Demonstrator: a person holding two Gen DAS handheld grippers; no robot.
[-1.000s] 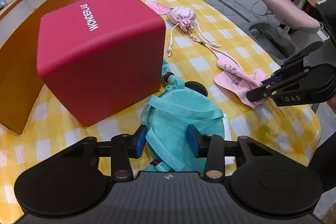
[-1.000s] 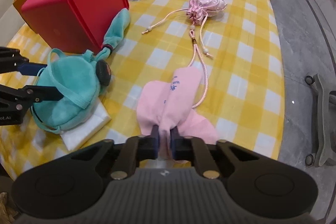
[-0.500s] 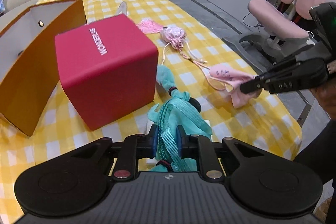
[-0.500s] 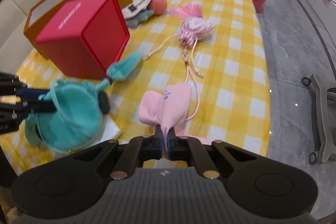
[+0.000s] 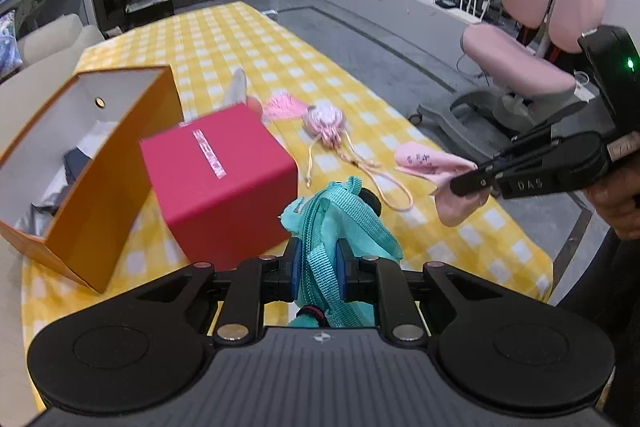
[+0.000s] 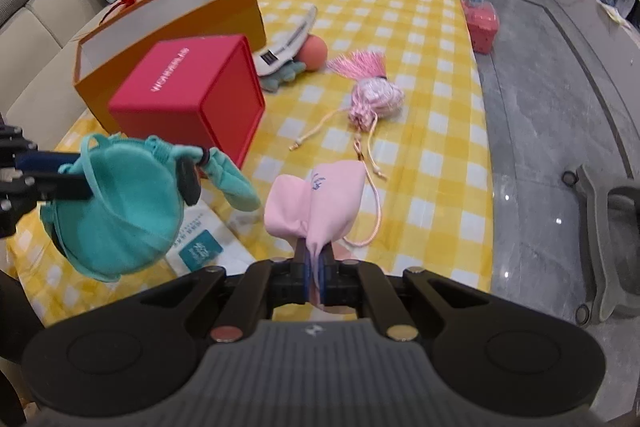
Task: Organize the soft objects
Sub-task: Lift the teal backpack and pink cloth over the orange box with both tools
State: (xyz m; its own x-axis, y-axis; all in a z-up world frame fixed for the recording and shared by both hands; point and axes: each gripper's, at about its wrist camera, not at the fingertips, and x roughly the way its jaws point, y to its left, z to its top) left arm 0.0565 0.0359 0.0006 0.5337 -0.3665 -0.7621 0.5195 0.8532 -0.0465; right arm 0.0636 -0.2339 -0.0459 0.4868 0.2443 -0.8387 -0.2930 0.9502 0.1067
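My left gripper (image 5: 317,267) is shut on the teal plush pouch (image 5: 340,223), pinching its webbing strap; the pouch (image 6: 120,211) hangs clear of the table in the right wrist view. The right gripper (image 6: 316,267) is shut on the pink cloth pouch (image 6: 320,203), lifted above the yellow checked tablecloth (image 6: 400,7). From the left wrist view that pink pouch (image 5: 436,167) dangles from the right gripper (image 5: 460,185). A pink satin drawstring pouch (image 6: 376,99) with a tassel lies flat further back; its long cord trails toward the lifted pink pouch.
An open orange box (image 5: 80,163) stands at the left with a red cube box (image 5: 220,175) beside it. A peach ball (image 6: 312,53), a white item and a teal toy lie behind the red box. A white packet (image 6: 204,239) lies under the teal pouch. Pink chair (image 5: 532,67) stands right of the table.
The left gripper closed on the teal pouch's strap and lifted it off the white packet. The right gripper rose with the pink cloth pouch, which now hangs above the cloth.
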